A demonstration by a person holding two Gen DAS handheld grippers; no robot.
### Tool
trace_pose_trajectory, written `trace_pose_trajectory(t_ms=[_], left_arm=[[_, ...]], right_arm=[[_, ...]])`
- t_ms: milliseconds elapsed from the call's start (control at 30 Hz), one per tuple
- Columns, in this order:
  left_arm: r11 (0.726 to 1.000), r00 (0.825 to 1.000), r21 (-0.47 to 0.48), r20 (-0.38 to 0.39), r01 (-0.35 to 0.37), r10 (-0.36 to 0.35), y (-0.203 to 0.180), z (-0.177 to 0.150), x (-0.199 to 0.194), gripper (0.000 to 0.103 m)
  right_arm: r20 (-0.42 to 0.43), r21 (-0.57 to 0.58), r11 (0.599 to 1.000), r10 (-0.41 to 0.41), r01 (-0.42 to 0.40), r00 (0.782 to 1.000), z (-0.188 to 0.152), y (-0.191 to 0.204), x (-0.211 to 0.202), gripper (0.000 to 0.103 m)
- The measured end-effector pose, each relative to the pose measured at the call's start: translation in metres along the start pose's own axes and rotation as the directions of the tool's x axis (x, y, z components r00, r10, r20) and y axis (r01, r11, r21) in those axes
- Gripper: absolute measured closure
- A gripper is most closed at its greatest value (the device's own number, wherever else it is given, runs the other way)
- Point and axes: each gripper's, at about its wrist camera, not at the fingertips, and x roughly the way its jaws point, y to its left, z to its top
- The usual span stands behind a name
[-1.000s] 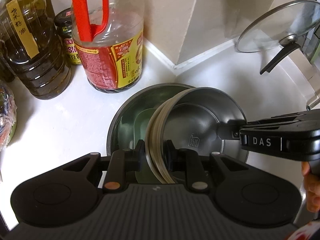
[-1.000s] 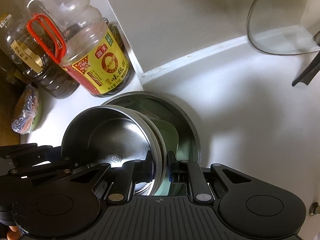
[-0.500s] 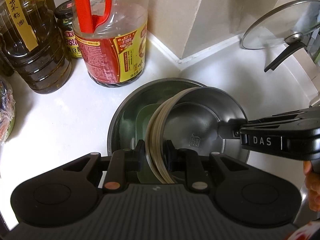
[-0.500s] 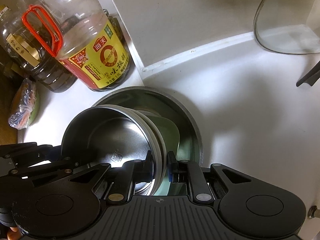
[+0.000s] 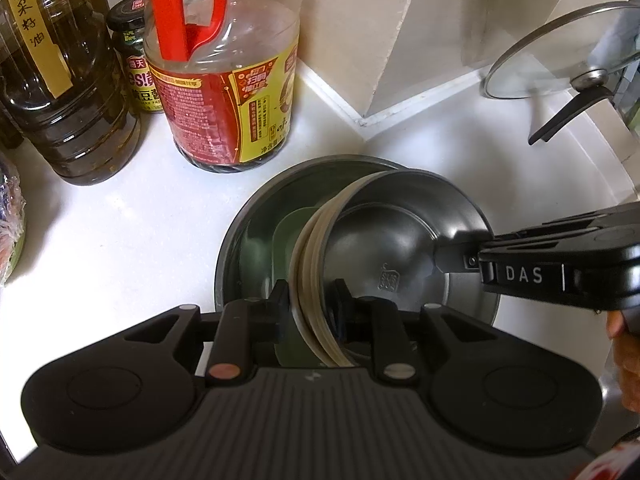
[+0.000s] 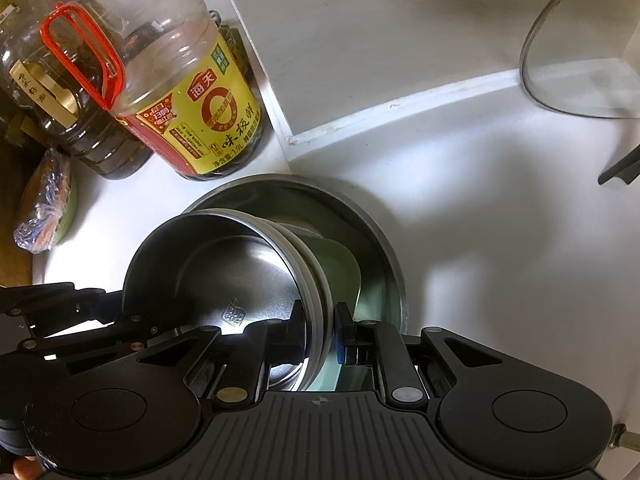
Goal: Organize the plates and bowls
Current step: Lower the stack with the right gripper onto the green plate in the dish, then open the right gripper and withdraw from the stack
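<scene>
Presently, item one: large steel basin (image 5: pixel 240 248), standing on the white counter (image 5: pixel 120 220) straight ahead of and below both my grippers, its mouth up.

Item two: steel bowl (image 6: pixel 224 276), tipped on edge inside the basin, its hollow facing my right gripper's left and my left gripper's right. Its rim runs fore-and-aft between each pair of fingers, so the long line of the stack lies along my pointing direction, not across it.

Item three: pale plates (image 5: pixel 308 264), nested against the bowl's rim, likewise on edge; a green dish (image 6: pixel 340 268) lies behind them, lower in the basin.

Item four: left gripper (image 5: pixel 310 300), narrow, pinching bowl rim and plates together; its jaws have just eased slightly wider with the stack between them.

Item five: right gripper (image 6: pixel 318 320), narrow, clamped on the opposite side of the same rim.

Judgement: both hands are equally near; the stack must tip flat into the basin.
</scene>
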Motion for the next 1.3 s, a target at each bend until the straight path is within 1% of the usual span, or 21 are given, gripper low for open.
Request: trace_pose_trajectory(t_ms=[167, 367, 600, 1033, 1100, 1133, 1200, 1300], left_arm=[[1.0, 1.0, -0.004, 0.007, 0.016, -0.016, 0.003, 0.0, 0.0, 0.081], [1.0, 1.0, 0.025, 0.029, -0.007, 0.006, -0.002, -0.003, -0.002, 0.081], [1.0, 0.999, 0.028, 0.038, -0.011, 0.01, -0.002, -0.003, -0.003, 0.081], [1.0, 0.998, 0.023, 0.062, -0.019, 0.018, -0.002, -0.006, -0.01, 0.082], [0.999, 0.997, 0.024, 0.069, -0.022, 0.021, -0.003, -0.007, -0.012, 0.082], [0.999, 0.995, 0.046, 0.1, -0.029, 0.024, -0.003, -0.007, -0.013, 0.082], [0.999, 0.994, 0.042, 0.107, -0.025, 0.021, -0.004, -0.008, -0.017, 0.082], [0.999, 0.992, 0.047, 0.126, -0.024, 0.018, -0.006, -0.011, -0.023, 0.082]], right_arm=[[0.012, -0.002, 1.0, 0.007, -0.007, 1.0, -0.002, -0.001, -0.002, 0.089], [0.038, -0.018, 1.0, 0.01, -0.01, 0.999, -0.004, 0.0, -0.006, 0.089], [0.074, -0.036, 0.999, 0.003, 0.0, 0.997, -0.007, 0.003, -0.016, 0.089], [0.082, -0.042, 0.999, 0.001, 0.003, 0.997, -0.011, 0.004, -0.019, 0.089], [0.088, -0.04, 0.999, 0.008, -0.004, 0.996, -0.013, 0.003, -0.022, 0.089], [0.089, -0.035, 0.999, 0.016, -0.013, 0.996, -0.014, 0.002, -0.023, 0.089], [0.092, -0.02, 0.999, 0.037, -0.036, 0.995, -0.017, 0.001, -0.027, 0.089], [0.113, 0.002, 0.999, 0.049, -0.049, 0.992, -0.023, -0.001, -0.035, 0.089]])
